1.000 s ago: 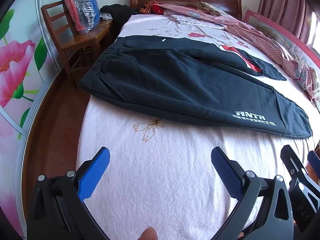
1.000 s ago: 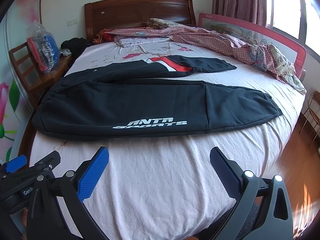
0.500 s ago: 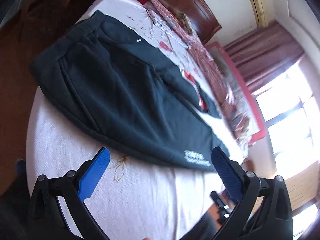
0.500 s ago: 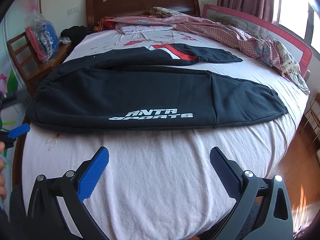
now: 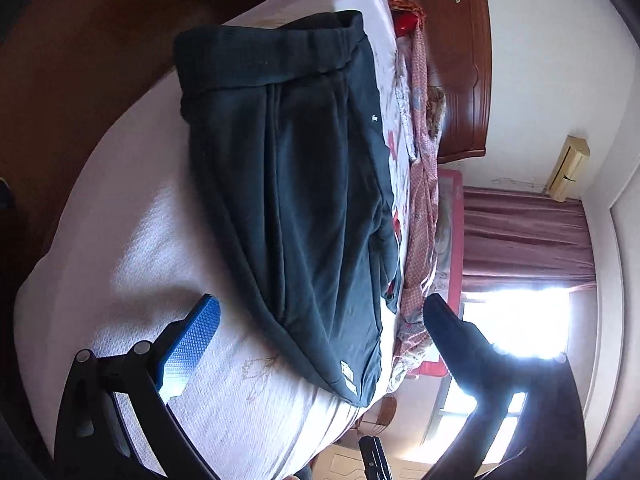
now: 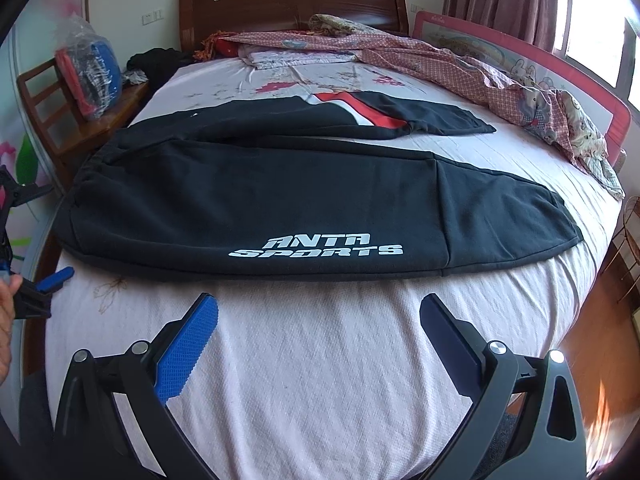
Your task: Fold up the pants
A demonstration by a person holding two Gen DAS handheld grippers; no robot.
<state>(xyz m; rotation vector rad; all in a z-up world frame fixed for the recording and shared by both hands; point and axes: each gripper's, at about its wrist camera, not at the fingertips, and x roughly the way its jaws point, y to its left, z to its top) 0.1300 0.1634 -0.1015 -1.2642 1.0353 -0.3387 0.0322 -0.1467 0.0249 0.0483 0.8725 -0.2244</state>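
Both hand-held grippers, left [image 5: 320, 340] and right [image 6: 318, 332], stood wide open and held nothing. We noted the pants [image 6: 280, 196] spread flat across the bed [image 6: 320, 360], legs splayed apart. We judged the risks as pinching the sheet along with the fabric, or gripping one layer only, leaving the fold skewed.

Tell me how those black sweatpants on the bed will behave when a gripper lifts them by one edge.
The black sweatpants look like thick fleece lying limp, so they will probably droop and drag. Their bulk suggests some weight. The textured bedsheet may cling to them.
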